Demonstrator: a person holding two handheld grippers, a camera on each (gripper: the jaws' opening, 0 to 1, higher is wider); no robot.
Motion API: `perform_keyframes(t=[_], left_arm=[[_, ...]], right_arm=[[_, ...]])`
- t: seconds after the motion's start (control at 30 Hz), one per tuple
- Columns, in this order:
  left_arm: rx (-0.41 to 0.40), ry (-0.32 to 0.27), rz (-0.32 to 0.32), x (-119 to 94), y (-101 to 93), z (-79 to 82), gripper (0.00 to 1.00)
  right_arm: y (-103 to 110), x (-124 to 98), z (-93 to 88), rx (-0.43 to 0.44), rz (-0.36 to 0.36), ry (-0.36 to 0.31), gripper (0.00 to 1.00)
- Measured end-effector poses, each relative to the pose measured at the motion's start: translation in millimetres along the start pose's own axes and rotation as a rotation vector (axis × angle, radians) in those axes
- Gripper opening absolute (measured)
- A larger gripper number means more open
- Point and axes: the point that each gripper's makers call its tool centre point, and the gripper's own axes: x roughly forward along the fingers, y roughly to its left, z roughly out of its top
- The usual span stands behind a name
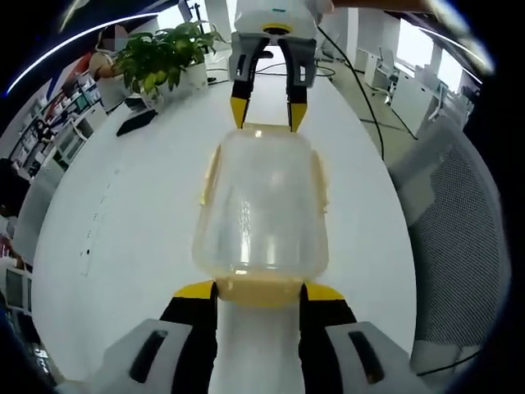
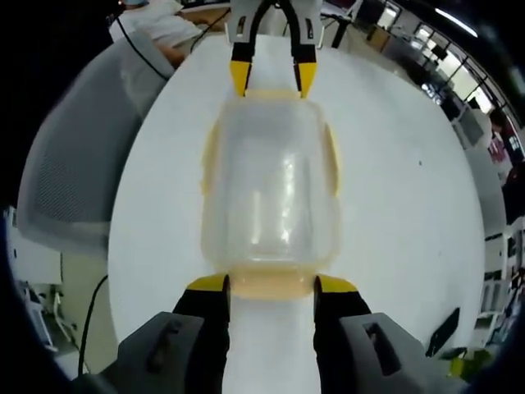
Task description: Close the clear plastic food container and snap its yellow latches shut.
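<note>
A long white surface point(image 1: 123, 222) runs away down the middle of an open office. In the left gripper view a green potted plant point(image 1: 164, 53) stands in a white pot at its far left end, with a dark flat object point(image 1: 135, 123) lying just beside it. A black cable point(image 1: 365, 107) trails along the right side of the surface. A grey mesh-backed chair point(image 1: 459, 238) sits off the right edge — the same kind of chair point(image 2: 70, 172) shows at the left in the right gripper view. Shelving point(image 1: 70, 119) stands at the far left, and bright windows point(image 1: 418, 57) and strip lights point(image 2: 455, 23) glare beyond further white desks point(image 1: 381, 70).
</note>
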Motion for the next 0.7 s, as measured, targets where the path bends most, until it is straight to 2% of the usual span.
perform_keyframes(t=[0.47,0.7], left_arm=[[-0.018,0.040,-0.017,9.0,1.3,-5.0,0.33],[-0.020,0.045,-0.025,8.0,1.4,-5.5,0.33]], right_arm=[[-3.6,4.6,-4.6,0.010,0.007,-0.006,0.36],[-2.6,6.1,-5.6,-0.017,0.013,0.010,0.36]])
